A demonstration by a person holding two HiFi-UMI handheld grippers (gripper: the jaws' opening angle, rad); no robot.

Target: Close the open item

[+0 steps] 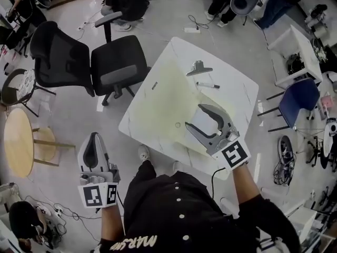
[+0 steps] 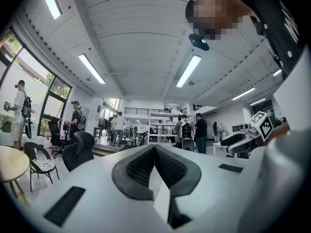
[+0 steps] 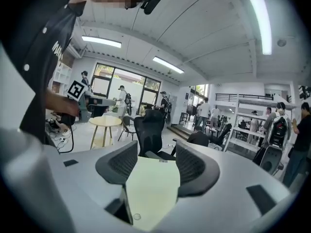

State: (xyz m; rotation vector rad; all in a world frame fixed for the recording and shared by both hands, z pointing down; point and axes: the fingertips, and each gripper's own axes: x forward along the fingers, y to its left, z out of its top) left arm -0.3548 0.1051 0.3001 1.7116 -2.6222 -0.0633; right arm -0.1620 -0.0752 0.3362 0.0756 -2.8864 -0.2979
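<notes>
A pale yellow folder (image 1: 168,96) lies spread flat on the white table (image 1: 237,88), with a small round snap (image 1: 178,124) near its front edge. My right gripper (image 1: 194,117) hovers over the folder's near right part, open wide, nothing pressed between its pads. A white sheet (image 1: 202,122) shows under it. In the right gripper view the yellow folder (image 3: 153,188) fills the gap between the jaws of my right gripper (image 3: 154,152). My left gripper (image 1: 95,137) hangs off the table's left over the floor, shut and empty; in its own view my left gripper (image 2: 154,149) has its tips together.
A metal clip (image 1: 198,67) and a pen (image 1: 208,85) lie on the table's far side. Two black office chairs (image 1: 118,65) stand left of the table, a round wooden table (image 1: 18,141) further left, a blue chair (image 1: 299,96) to the right. People stand around the room.
</notes>
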